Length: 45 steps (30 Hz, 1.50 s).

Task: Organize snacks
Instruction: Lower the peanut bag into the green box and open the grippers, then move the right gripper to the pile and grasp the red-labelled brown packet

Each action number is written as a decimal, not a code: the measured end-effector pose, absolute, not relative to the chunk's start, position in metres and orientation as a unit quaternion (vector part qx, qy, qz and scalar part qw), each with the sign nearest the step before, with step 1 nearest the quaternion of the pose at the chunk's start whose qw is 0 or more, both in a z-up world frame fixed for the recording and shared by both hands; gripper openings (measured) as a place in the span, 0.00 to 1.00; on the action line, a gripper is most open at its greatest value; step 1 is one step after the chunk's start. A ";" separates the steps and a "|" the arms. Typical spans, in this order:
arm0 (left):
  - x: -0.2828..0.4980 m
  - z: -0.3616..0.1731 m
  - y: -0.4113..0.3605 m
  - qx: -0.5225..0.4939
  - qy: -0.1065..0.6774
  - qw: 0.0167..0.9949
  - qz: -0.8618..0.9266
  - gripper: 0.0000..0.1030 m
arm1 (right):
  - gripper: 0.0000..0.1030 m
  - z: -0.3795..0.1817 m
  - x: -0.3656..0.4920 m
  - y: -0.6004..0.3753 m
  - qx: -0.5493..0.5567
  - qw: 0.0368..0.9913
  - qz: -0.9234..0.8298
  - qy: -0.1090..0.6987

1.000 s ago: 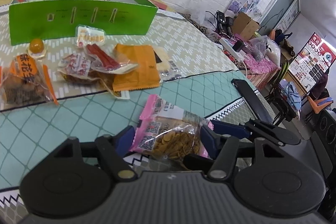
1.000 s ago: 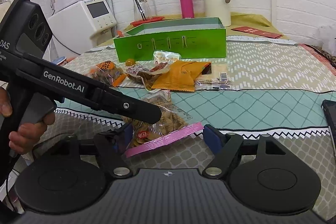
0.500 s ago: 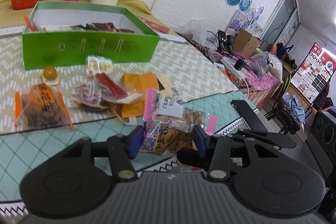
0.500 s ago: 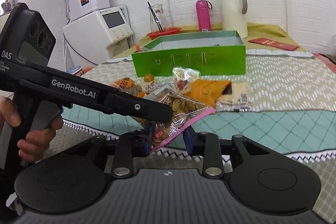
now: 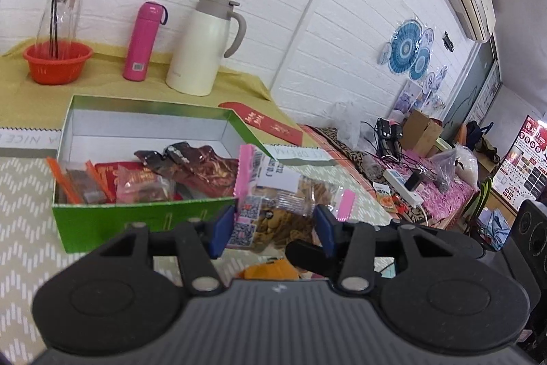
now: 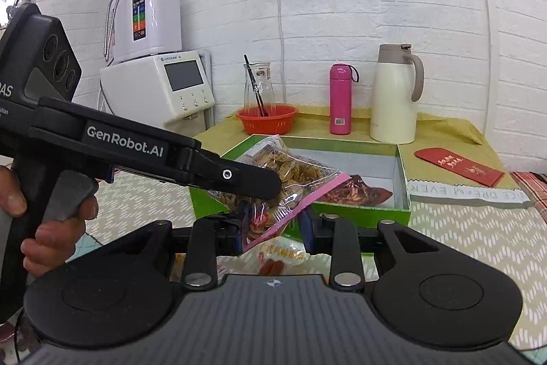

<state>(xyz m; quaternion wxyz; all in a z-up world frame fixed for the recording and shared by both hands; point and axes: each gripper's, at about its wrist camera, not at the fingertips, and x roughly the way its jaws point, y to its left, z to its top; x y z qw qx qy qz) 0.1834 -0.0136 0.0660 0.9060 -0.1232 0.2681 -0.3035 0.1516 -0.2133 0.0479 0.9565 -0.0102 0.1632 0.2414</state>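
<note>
You have 1 clear snack bag with pink edges (image 5: 273,211) in the air, just in front of the near wall of the green box (image 5: 136,221) and not yet over its opening. Both tongs are clenched on it: your left gripper (image 5: 270,230) pinches it across the printed label end, and your right gripper (image 6: 273,224) pinches it at the pink sealed edge, so the bag hangs between the 2 tools. In the right wrist view your left hand (image 6: 51,211) is wrapped around the handle of the other tool. I judge the task partly done. The box already holds snacks along its near side: 1 packet with orange edges (image 5: 78,183), 1 red packet (image 5: 109,170), 1 pinkish clear packet (image 5: 140,187) and 1 or 2 dark red-brown packets (image 5: 201,166); they overlap, so I cannot give you a firm total, but it looks like about 5. The far half of the box floor is bare white, so room remains for the bag you carry. Still outside, below your grippers, you have at least 1 orange packet (image 5: 270,269) and 1 clear packet of red sticks (image 6: 273,265) on the cloth; the tools hide the rest of that area, so more may remain. Behind the box stand 1 cream jug (image 5: 201,47), 1 pink bottle (image 5: 142,40), 1 red basket (image 5: 56,62) and 1 red envelope (image 5: 263,122), none of them snacks to sort.
</note>
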 end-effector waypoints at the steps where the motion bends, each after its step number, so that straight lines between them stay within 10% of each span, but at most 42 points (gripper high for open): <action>1: 0.193 0.066 -0.015 -0.125 0.269 0.906 -0.303 0.46 | 0.53 0.048 0.159 -0.214 -0.010 0.957 0.240 0.163; 17: 0.293 0.038 -0.045 -0.136 0.307 0.900 -0.279 0.48 | 0.56 0.022 0.247 -0.230 -0.001 0.960 0.203 0.194; 20: 0.295 0.036 -0.038 -0.164 0.300 0.905 -0.255 0.75 | 0.97 0.018 0.247 -0.228 -0.031 0.966 0.182 0.179; 23: 0.287 0.041 -0.033 -0.157 0.281 0.918 -0.230 1.00 | 1.00 0.015 0.237 -0.225 -0.064 0.975 0.155 0.146; 45: 0.192 0.078 -0.011 -0.132 0.272 0.928 -0.215 0.99 | 1.00 0.059 0.159 -0.233 -0.022 0.978 0.137 0.157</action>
